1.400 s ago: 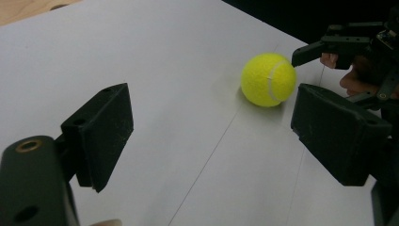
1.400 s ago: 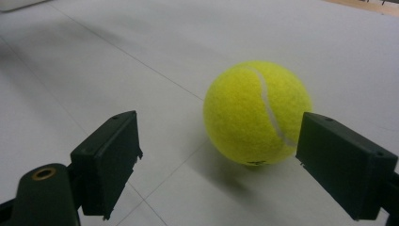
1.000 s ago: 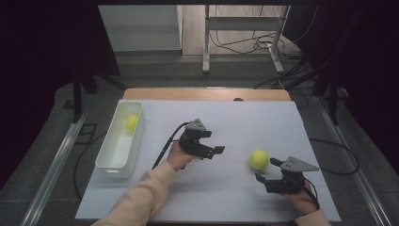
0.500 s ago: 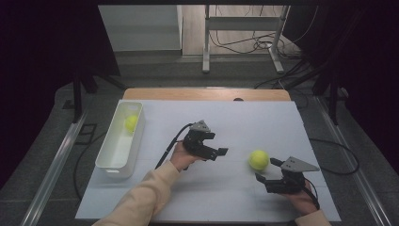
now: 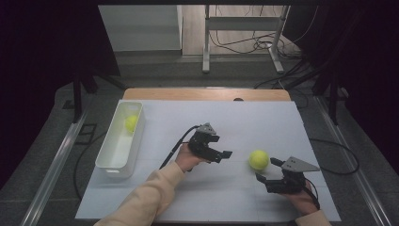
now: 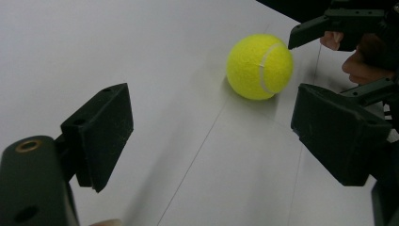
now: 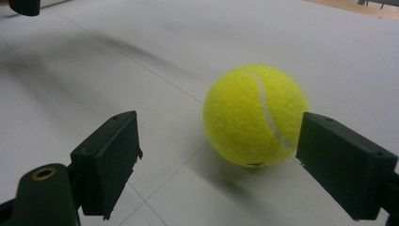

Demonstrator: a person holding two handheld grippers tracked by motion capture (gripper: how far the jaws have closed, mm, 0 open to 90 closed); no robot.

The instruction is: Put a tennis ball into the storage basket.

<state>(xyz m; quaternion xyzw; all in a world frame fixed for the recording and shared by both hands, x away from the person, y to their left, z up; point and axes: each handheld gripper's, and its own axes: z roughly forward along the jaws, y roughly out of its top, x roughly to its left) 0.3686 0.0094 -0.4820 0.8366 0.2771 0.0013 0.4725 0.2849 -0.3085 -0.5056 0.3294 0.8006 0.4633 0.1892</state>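
Note:
A yellow tennis ball (image 5: 259,159) lies on the white table sheet (image 5: 263,122) at the right. My right gripper (image 5: 267,170) is just in front of it, open. In the right gripper view the ball (image 7: 256,115) sits at the tips of the open right gripper (image 7: 216,155), close against the right-hand jaw, with nothing clamped. My left gripper (image 5: 221,147) is at mid table, left of the ball, open and pointed at it. In the left gripper view the ball (image 6: 259,66) lies well beyond the wide-open left gripper (image 6: 211,127).
A white bin (image 5: 109,160) stands along the left side of the sheet with a second tennis ball (image 5: 131,123) in its far end. A black cable trails from the left gripper toward the front. The bare wooden table edge (image 5: 207,94) runs along the back.
My left gripper has drifted a little to the right, toward the ball. The right gripper and the ball have stayed where they were.

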